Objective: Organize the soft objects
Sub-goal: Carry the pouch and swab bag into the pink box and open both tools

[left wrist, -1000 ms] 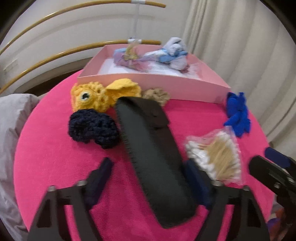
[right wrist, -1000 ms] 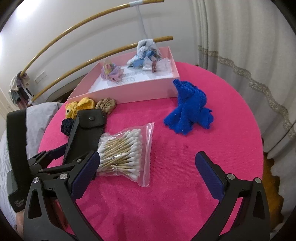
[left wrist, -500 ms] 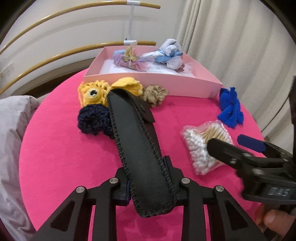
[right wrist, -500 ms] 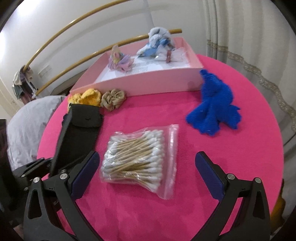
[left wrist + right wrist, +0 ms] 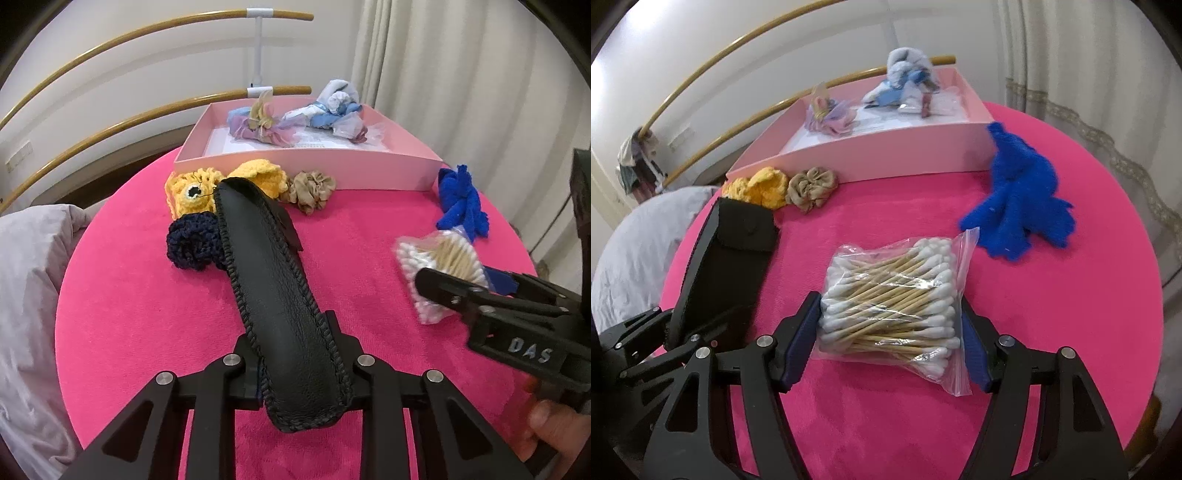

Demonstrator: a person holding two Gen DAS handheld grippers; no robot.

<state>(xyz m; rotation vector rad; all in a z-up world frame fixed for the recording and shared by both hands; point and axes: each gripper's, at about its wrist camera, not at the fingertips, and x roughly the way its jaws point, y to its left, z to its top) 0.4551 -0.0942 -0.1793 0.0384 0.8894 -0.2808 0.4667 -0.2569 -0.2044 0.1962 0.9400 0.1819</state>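
A long black leather case (image 5: 266, 266) lies on the round pink table (image 5: 129, 295). My left gripper (image 5: 295, 365) is closing on its near end, pads pressing both sides. In the right wrist view a clear bag of cotton swabs (image 5: 894, 295) sits between the blue pads of my right gripper (image 5: 888, 325). Its jaws are closing and both pads touch the bag's sides. Beyond the case lie a yellow crochet piece (image 5: 207, 188), a navy crochet piece (image 5: 192, 240) and a beige scrunchie (image 5: 312, 186). A fuzzy blue cloth (image 5: 1015, 192) lies to the right.
A shallow pink box (image 5: 306, 173) at the back of the table holds pastel scrunchies (image 5: 258, 125) and a blue-white fabric bundle (image 5: 336, 107). Grey bedding (image 5: 29, 277) lies left of the table. Curved wooden rails and a curtain stand behind.
My left gripper went from open around the black case to shut on it. My right gripper sank over the swab bag and its pads came in against the bag's sides.
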